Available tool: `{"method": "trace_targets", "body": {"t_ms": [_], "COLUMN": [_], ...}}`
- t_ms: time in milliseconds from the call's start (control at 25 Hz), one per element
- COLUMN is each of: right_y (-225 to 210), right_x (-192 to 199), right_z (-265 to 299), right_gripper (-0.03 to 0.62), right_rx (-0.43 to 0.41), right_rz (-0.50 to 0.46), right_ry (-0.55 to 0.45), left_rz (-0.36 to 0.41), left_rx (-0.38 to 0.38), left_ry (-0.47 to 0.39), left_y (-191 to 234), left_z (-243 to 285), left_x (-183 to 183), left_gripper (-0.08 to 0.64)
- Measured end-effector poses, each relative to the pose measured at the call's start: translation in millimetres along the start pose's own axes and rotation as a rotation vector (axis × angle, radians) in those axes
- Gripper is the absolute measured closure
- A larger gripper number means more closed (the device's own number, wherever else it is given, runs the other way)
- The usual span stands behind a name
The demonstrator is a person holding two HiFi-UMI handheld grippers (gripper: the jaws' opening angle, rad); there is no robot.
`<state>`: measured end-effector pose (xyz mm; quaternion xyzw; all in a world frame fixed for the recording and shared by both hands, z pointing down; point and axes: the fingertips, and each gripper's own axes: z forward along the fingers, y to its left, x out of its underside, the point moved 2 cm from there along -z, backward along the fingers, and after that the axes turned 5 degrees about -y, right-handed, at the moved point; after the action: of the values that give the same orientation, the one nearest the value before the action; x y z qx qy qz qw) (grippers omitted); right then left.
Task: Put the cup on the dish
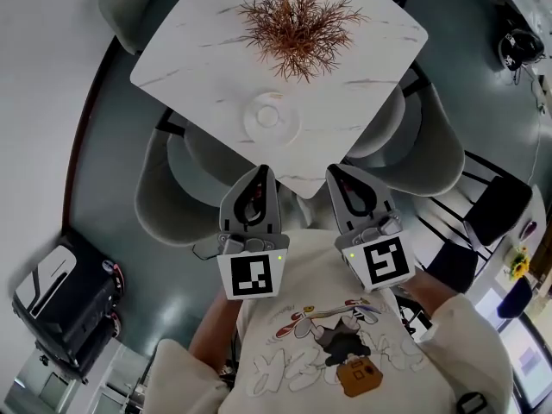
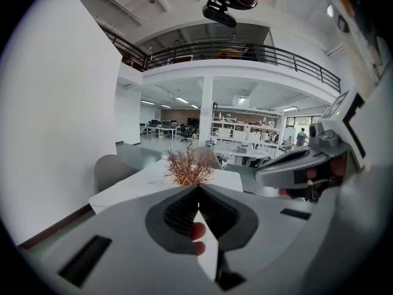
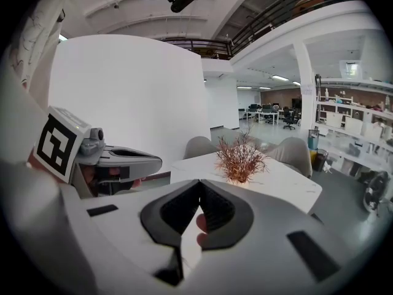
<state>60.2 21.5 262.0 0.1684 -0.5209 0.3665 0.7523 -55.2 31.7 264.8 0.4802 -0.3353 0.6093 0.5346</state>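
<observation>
A white round dish (image 1: 271, 119) lies on the white marble table (image 1: 198, 54), near its front corner. A small white cup (image 1: 268, 115) appears to stand in the dish's middle. My left gripper (image 1: 259, 172) and right gripper (image 1: 336, 172) are held side by side close to the person's chest, short of the table's edge and pointing at the dish. Both are shut with nothing between the jaws. In the left gripper view the jaws (image 2: 198, 190) meet in a point; in the right gripper view (image 3: 199, 184) likewise. The dish and cup are hidden in both gripper views.
A dried reddish plant (image 1: 297, 20) stands at the table's middle, behind the dish. Grey chairs (image 1: 168, 188) (image 1: 427, 149) stand around the table's near corner. A black case (image 1: 65, 304) sits on the floor at the lower left.
</observation>
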Motion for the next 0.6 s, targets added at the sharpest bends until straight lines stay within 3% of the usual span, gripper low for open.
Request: {"method": "trace_targets", "body": {"t_ms": [240, 600], "right_y": [4, 18], "right_x": [-16, -43], "right_z": [-11, -27], "right_gripper": [0.586, 0.587], "right_rx": [0.022, 0.03], "right_rz": [-0.014, -0.003], "right_ry": [-0.038, -0.114], "left_rz": [0.015, -0.03], "left_rx": [0.026, 0.015], "left_ry": [-0.009, -0.009], "left_y": [-4, -10], "left_z": [-7, -23], "left_x": [-20, -43], "left_gripper": [0.554, 0.554]}}
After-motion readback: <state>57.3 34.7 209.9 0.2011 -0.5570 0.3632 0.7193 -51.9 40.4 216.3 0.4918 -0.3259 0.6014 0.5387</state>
